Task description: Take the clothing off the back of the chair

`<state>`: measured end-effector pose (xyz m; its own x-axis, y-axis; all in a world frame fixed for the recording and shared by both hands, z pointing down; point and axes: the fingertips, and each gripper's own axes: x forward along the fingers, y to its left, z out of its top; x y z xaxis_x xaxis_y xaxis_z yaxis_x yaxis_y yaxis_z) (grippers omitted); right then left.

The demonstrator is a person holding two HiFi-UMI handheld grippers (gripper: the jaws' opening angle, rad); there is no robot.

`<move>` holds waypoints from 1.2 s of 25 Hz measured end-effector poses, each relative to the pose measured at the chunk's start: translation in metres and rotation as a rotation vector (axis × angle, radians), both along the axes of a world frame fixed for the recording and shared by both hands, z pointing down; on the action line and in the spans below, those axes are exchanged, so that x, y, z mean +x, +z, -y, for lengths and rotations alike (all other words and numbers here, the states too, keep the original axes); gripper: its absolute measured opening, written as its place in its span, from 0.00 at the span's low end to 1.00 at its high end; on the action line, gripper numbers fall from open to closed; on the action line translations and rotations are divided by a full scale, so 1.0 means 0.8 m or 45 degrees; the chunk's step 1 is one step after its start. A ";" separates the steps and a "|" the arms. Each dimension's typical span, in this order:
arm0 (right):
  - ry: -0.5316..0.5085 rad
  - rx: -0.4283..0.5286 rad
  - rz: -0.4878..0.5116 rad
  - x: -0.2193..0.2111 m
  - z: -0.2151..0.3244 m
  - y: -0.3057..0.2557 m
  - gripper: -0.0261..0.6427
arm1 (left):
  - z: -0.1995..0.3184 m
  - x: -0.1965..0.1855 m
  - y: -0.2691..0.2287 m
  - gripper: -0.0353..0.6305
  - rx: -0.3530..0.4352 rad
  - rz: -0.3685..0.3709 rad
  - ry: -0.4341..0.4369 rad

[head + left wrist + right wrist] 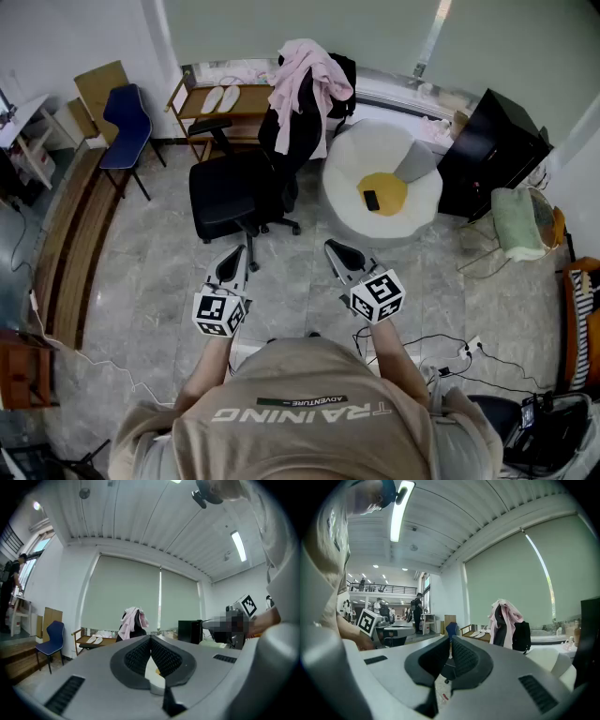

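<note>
Pink clothing (309, 75) hangs over the back of a black office chair (234, 192), on top of a dark garment (295, 127), at the top middle of the head view. It is also in the left gripper view (129, 622) and the right gripper view (506, 619), far off. Both grippers are held low in front of the person, well short of the chair and roughly level. The left gripper (234, 257) (150, 640) is shut with nothing in it. The right gripper (336, 250) (451, 641) is shut and empty too.
A white round seat (349, 173) with a yellow cushion and a phone stands right of the chair. A black cabinet (492, 150) is further right. A wooden bench (192, 111) with slippers and a blue chair (127, 122) stand at the left. Cables (441, 352) lie on the floor.
</note>
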<state>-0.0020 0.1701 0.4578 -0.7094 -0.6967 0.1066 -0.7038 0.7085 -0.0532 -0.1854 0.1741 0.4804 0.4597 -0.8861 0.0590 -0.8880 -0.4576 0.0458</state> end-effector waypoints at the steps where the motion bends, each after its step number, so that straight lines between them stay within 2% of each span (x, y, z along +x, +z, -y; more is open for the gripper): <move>1: 0.000 -0.001 -0.001 0.000 0.000 0.000 0.10 | -0.001 -0.001 0.001 0.07 -0.002 0.001 -0.001; 10: 0.010 -0.009 -0.013 -0.003 -0.003 0.003 0.10 | -0.001 -0.005 0.004 0.07 -0.005 -0.004 0.014; 17: 0.065 0.051 -0.016 -0.007 0.006 -0.008 0.10 | 0.009 -0.012 0.003 0.07 -0.009 0.002 0.064; 22: 0.124 0.037 -0.021 -0.006 0.016 -0.007 0.10 | 0.018 -0.017 -0.001 0.07 0.003 0.007 0.106; 30: 0.143 -0.012 -0.028 -0.018 0.041 0.015 0.10 | 0.047 -0.027 0.007 0.07 -0.019 -0.004 0.119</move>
